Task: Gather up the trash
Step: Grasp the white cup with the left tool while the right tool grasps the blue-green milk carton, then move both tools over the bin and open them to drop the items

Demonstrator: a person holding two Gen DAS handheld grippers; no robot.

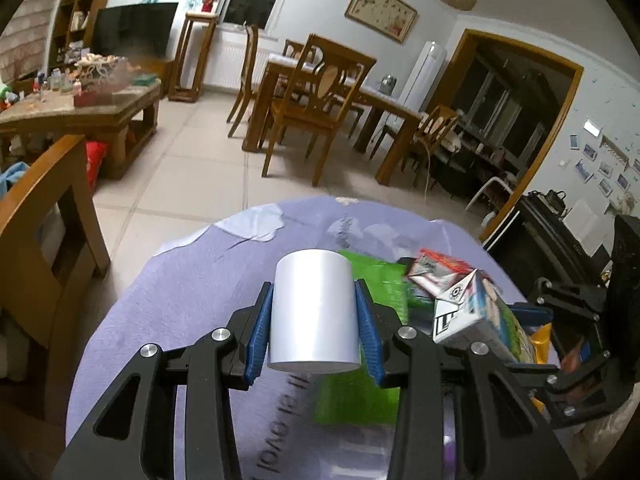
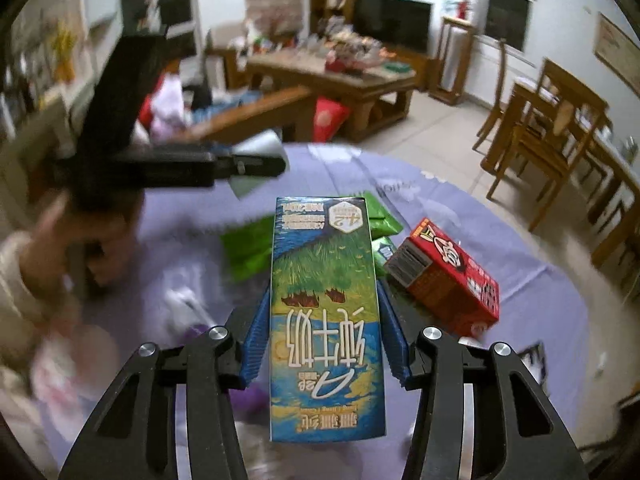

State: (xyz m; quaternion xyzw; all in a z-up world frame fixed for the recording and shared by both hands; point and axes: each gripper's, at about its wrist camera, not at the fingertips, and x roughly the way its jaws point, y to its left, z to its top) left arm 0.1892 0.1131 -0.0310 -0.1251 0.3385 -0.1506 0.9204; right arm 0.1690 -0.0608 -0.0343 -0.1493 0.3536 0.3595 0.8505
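Observation:
My left gripper (image 1: 316, 312) is shut on a white paper cup (image 1: 314, 312), held bottom-up above the round table with a purple cloth (image 1: 192, 300). My right gripper (image 2: 324, 320) is shut on a blue and green milk carton (image 2: 326, 312), held above the same table; the carton also shows in the left wrist view (image 1: 480, 320). A red carton (image 2: 444, 276) lies on the cloth to the right, also in the left wrist view (image 1: 436, 272). Green wrappers (image 2: 248, 248) lie behind the milk carton. The left gripper's body (image 2: 168, 168) crosses the right wrist view, blurred.
A wooden chair (image 1: 44, 208) stands left of the table. A dining table with chairs (image 1: 316, 96) and a cluttered coffee table (image 1: 80, 108) stand across the tiled floor. A small purple object (image 2: 248, 396) and white scraps (image 2: 184, 304) lie on the cloth.

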